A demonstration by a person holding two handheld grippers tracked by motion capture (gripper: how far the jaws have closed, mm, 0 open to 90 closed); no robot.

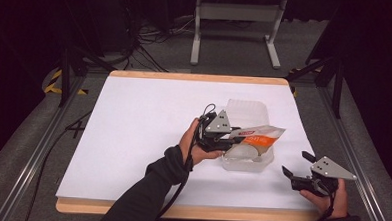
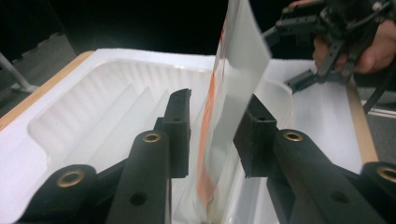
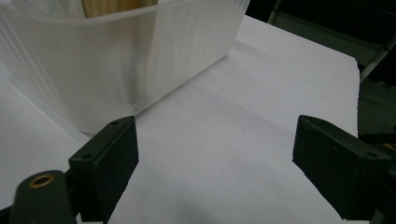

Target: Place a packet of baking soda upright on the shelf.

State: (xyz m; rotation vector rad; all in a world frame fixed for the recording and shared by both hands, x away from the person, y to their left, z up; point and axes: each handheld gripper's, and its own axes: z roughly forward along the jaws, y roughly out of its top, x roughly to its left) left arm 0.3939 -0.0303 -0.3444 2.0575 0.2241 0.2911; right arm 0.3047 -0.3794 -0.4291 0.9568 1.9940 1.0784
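The left gripper [image 1: 233, 137] hangs over a translucent plastic tub [image 1: 261, 166], its jaws parted, an orange-and-white pouch [image 2: 233, 93] standing loosely between them inside the tub, apparently clear of both pads. The right gripper [image 1: 295, 165] rests spread and empty beside the tub. Beneath both lies a white sheet [image 1: 142, 138] on a wood-edged table [image 1: 189, 211]. Beyond, grey carpet [image 1: 236, 52], cables [image 1: 152, 43] and a metal stand [image 1: 236, 14].
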